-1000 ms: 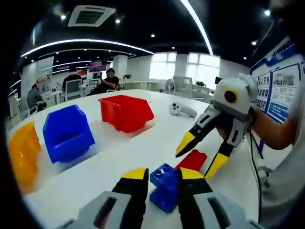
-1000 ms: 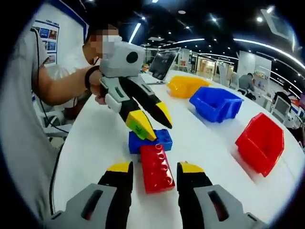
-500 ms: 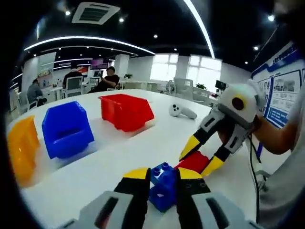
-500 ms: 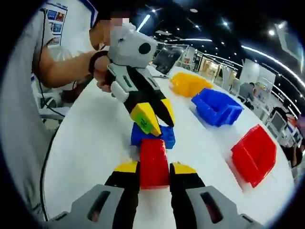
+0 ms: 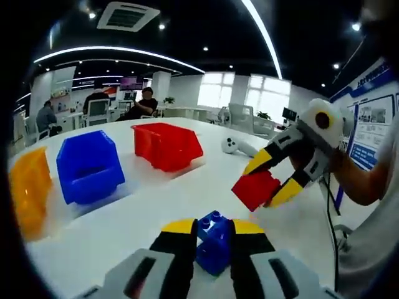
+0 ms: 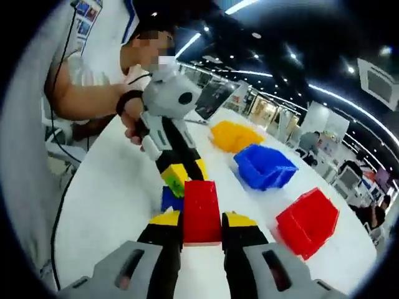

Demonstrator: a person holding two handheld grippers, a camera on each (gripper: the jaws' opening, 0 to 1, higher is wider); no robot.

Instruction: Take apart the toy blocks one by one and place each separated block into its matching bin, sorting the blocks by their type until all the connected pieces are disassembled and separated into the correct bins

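Note:
My left gripper (image 5: 209, 229) is shut on a blue block (image 5: 213, 242), low in the left gripper view. My right gripper (image 6: 201, 219) is shut on a red block (image 6: 201, 210), lifted clear of the blue one and off the table. The left gripper view shows that red block (image 5: 255, 188) held in the air by the right gripper (image 5: 272, 178). In the right gripper view the left gripper (image 6: 181, 173) reaches down over the blue block (image 6: 168, 199), which peeks out behind the red one. Yellow (image 5: 25, 198), blue (image 5: 88, 166) and red (image 5: 166, 144) bins stand in a row on the white table (image 5: 156, 199).
A white controller (image 5: 237, 144) lies on the table beyond the red bin. The bins also appear as yellow (image 6: 235, 135), blue (image 6: 265, 166) and red (image 6: 307, 221). A laptop (image 6: 215, 98) sits at the far table edge. People sit at desks in the background.
The right gripper shut on the red block and lifted it up off the blue block. The left gripper stays shut on the blue block.

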